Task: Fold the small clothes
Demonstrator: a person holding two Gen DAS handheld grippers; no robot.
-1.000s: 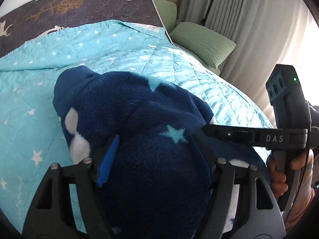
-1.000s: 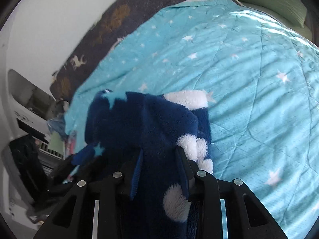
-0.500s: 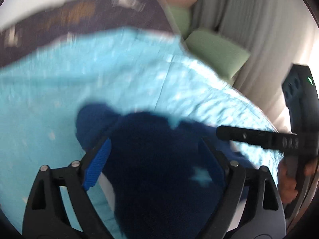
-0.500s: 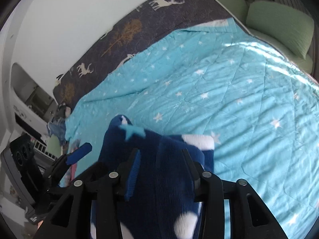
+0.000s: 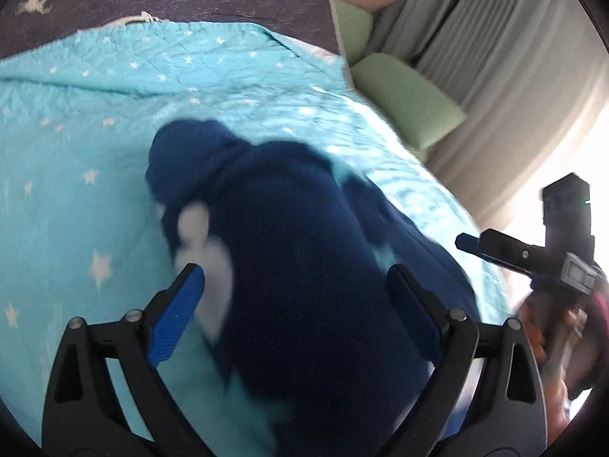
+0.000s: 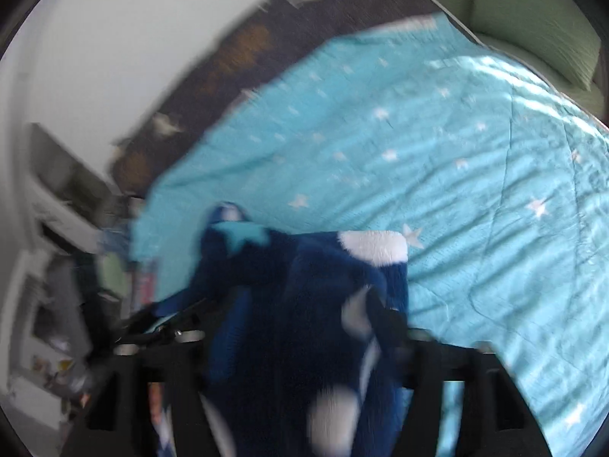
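Daylight from right window; motion blur, fisheye edges.

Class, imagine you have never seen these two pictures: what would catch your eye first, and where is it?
First, the dark navy fleece garment with white patches and pale stars, heaped in the middle on the turquoise star-print quilt. Next, the left gripper, its blue-padded fingers spread wide on either side of the fleece. The right wrist view is blurred, and the right gripper sits half buried in the fleece.

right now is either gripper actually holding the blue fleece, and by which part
The left gripper is open, holding nothing. The right gripper seems shut on the navy fleece garment, but blur hides which part it grips.
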